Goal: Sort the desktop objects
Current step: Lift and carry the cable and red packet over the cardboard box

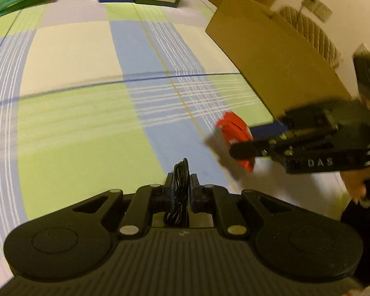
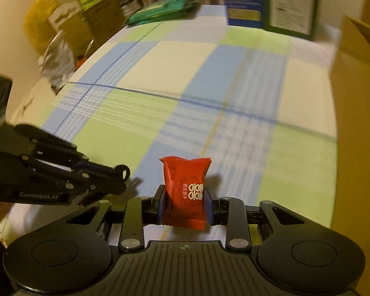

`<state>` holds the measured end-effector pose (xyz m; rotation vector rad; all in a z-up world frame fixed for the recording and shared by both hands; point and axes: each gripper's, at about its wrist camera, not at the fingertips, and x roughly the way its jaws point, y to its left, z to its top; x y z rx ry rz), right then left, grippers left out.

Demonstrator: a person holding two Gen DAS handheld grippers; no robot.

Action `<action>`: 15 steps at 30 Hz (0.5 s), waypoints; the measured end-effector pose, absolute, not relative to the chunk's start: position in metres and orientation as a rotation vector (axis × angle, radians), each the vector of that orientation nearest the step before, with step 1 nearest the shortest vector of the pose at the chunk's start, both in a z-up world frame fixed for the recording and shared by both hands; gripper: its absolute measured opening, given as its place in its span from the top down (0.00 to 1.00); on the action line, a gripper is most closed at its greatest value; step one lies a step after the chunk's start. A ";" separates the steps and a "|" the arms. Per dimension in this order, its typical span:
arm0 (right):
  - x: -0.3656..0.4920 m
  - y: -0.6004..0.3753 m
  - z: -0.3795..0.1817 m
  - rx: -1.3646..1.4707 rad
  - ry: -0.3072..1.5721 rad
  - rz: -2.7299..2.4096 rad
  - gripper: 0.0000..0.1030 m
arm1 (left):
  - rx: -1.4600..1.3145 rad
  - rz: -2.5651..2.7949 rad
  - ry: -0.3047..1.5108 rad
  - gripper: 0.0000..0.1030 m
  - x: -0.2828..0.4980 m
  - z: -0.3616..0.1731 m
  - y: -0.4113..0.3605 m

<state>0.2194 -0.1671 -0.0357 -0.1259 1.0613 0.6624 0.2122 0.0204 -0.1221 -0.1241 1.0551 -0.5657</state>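
While the right gripper (image 2: 186, 203) pinches a red candy packet (image 2: 186, 192) between its fingers, the left gripper (image 1: 182, 188) has its fingers pressed onto a bunch of black cord (image 1: 181, 190). Both are held up over the checked tabletop (image 1: 86, 113), near the brown cardboard box (image 1: 271, 61).

The packet is soft and slippery, so it could slide out if the squeeze gets weak. The cord might droop and catch on something. The two grippers are close together, so they could bump.

I cannot see inside the box. Much of the cord is hidden behind the fingers. The far boxes (image 2: 271, 2) and green bag (image 2: 160, 11) look blurry.
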 end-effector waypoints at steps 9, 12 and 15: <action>0.172 -0.190 -0.021 -0.064 1.012 0.603 0.73 | -0.138 -0.451 0.992 0.93 0.169 -0.112 -0.007; 0.162 -0.194 -0.014 -0.073 0.989 0.591 0.73 | -0.155 -0.413 0.971 0.93 0.161 -0.102 -0.012; 0.154 -0.198 -0.005 -0.077 0.968 0.585 0.73 | -0.166 -0.392 0.958 0.93 0.154 -0.094 -0.018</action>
